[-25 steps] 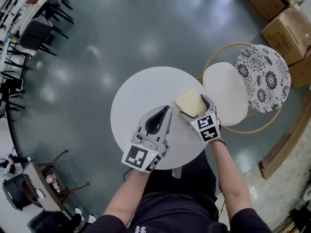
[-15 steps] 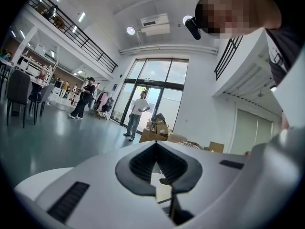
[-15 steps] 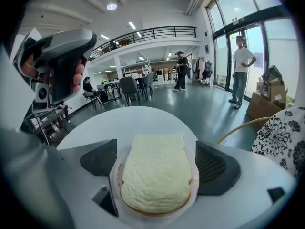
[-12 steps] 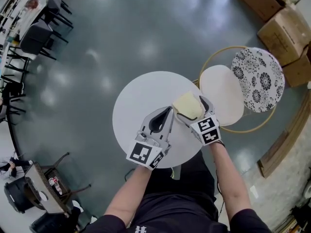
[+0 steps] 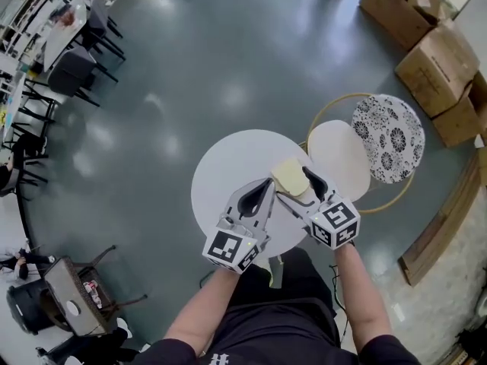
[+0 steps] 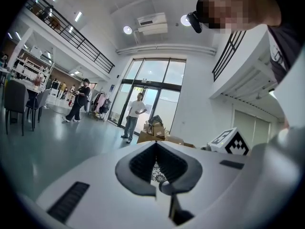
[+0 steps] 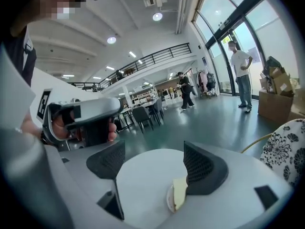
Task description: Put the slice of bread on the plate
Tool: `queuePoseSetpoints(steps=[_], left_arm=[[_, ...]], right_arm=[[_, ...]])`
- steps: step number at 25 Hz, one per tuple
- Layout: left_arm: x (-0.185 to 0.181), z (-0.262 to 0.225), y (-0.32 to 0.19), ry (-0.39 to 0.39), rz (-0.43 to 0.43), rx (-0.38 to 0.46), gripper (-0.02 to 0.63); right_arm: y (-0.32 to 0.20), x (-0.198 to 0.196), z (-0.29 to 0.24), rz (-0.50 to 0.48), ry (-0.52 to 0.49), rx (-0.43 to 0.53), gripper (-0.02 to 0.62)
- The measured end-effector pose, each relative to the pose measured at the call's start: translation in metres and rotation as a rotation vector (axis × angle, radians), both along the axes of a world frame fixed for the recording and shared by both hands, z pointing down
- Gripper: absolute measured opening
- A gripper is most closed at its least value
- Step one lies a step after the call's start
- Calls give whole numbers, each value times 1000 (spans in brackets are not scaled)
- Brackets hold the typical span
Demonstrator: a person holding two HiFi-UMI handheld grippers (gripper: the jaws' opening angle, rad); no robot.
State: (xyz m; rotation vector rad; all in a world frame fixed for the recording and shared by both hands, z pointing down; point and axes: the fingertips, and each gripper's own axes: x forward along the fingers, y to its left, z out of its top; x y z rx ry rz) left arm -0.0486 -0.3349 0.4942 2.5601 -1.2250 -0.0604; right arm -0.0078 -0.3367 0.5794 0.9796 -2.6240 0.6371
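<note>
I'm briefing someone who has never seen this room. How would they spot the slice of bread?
Find the round white table on the grey-green floor. On its side nearest the cream stool lies a small white plate bearing the slice of bread: pale yellow, squarish, the only food there.

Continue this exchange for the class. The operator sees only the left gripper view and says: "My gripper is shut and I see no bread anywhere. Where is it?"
Observer: The slice of bread lies on a small white plate on the round white table.
Operator: Is the other gripper holding it?
Observer: No. The right gripper has its jaws apart and closing, with nothing between them. The slice rests down on the plate.
Operator: What stands next to the table?
Observer: The head view shows a cream round seat beside the table, at the picture's right.
</note>
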Motion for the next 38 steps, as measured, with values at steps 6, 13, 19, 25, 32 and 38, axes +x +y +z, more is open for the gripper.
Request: queuePoseSetpoints(steps=[6, 13, 19, 25, 32, 38], left_arm=[[-3, -59, 16, -10, 21, 35, 6], [6, -111, 36, -21, 43, 62, 6], [9, -146, 56, -11, 78, 108, 6], [14, -170, 63, 4, 80, 153, 5], [7, -187, 73, -5, 83, 170, 6], [10, -195, 78, -16, 77, 181, 6]], right_arm=[[21, -5, -86, 19, -67, 78, 288], [35, 3, -172, 79, -101, 207, 121], [48, -4, -215, 105, -100, 297, 58], [57, 2, -239, 115, -87, 354, 8], [67, -9, -258, 113, -79, 387, 8], [72, -6, -259, 115, -84, 385, 8]])
